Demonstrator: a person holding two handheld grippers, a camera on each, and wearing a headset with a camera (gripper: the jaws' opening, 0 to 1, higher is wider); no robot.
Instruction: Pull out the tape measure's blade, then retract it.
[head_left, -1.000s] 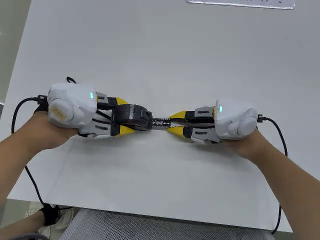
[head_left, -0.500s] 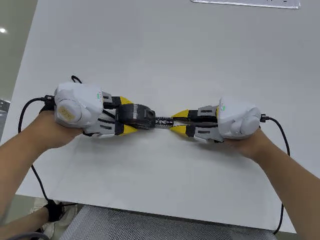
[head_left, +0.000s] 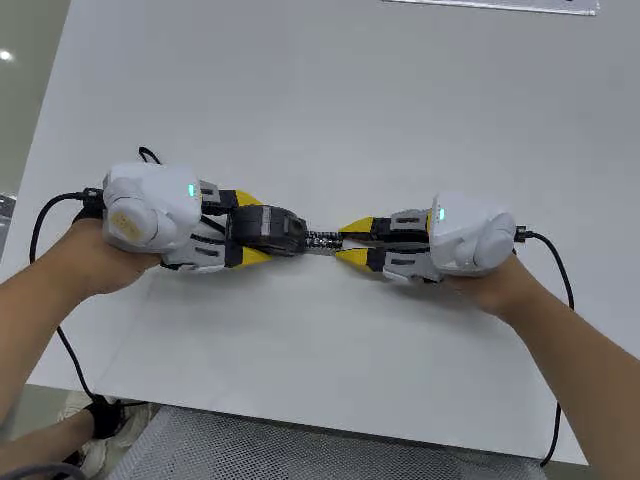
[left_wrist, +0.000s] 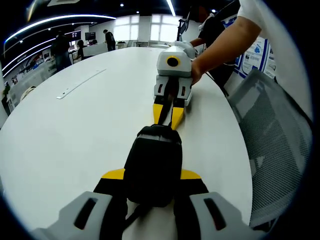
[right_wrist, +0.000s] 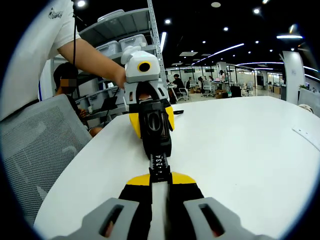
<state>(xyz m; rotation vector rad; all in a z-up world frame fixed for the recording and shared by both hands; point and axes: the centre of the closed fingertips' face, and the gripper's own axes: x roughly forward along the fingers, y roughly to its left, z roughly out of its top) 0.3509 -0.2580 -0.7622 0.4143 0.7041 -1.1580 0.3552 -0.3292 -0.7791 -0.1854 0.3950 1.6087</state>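
- Two jaws of my left gripper (head_left: 251, 229) are clenched on the tape measure (head_left: 268, 230), one yellow tip on each flat side of its black case. The gripper points to the right, along the near edge of the worktop (head_left: 330, 100).
- One black cable (head_left: 40, 215) runs from the back of that gripper off the worktop's left edge.
- The tape measure sits left of the worktop's middle, closer to the near edge than to the far one. It is low over the surface, and I cannot tell whether it touches it.
- A short piece of the blade (head_left: 322, 240) stands out of the case's right end. In the right gripper view it shows black with white numbers on it.
- My right gripper (head_left: 350, 242) faces the left one, tip to tip and near it. Its jaws are pinched together on the end of the blade, the yellow tips almost meeting.
- A second cable (head_left: 560, 270) trails from the right gripper past the near edge.
- At the far edge, toward the right corner, lies a thin metal strip (head_left: 500, 5).
- Below the near edge shows the grey mesh chair (head_left: 250, 450).
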